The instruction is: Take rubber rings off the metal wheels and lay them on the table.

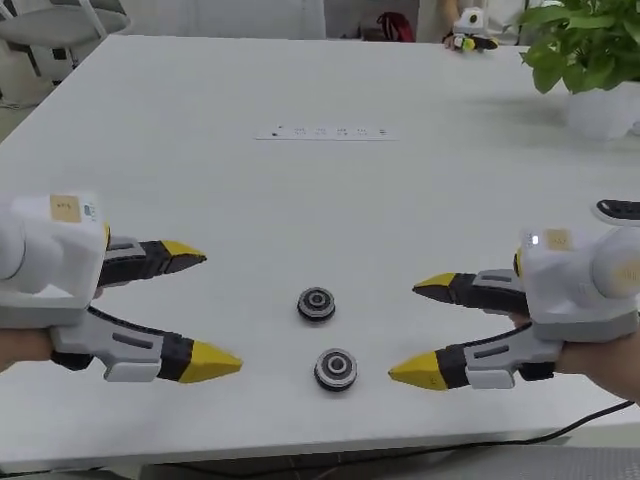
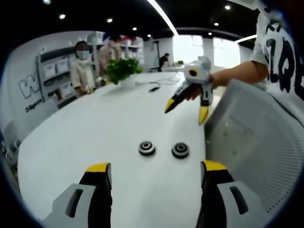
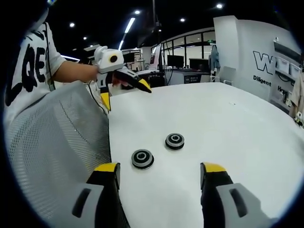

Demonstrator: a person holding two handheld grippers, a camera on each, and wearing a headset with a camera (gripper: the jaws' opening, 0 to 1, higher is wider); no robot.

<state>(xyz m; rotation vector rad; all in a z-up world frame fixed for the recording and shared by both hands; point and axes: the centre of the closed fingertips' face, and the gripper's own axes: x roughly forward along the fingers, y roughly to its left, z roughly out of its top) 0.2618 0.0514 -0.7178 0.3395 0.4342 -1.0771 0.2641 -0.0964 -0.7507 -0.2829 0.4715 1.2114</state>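
Note:
Two small metal wheels with black rubber rings lie flat on the white table: one wheel (image 1: 316,304) (image 2: 147,148) (image 3: 175,141) farther from the front edge, the other wheel (image 1: 335,369) (image 2: 180,150) (image 3: 142,158) nearer to it. My left gripper (image 1: 212,312) (image 2: 155,170) (image 3: 127,90) is open, left of the wheels, with nothing between its yellow tips. To the right of the wheels my right gripper (image 1: 420,328) (image 3: 160,170) (image 2: 186,110) stands open and holds nothing. Both grippers point toward the wheels from opposite sides, apart from them.
A potted green plant (image 1: 585,50) (image 2: 122,70) stands at the table's far right. A white label strip (image 1: 322,132) lies mid-table. A small toy-like object (image 1: 471,32) sits at the far edge. A grey mesh chair back (image 2: 251,142) (image 3: 61,142) is by the front edge. People stand beyond the table (image 2: 83,66).

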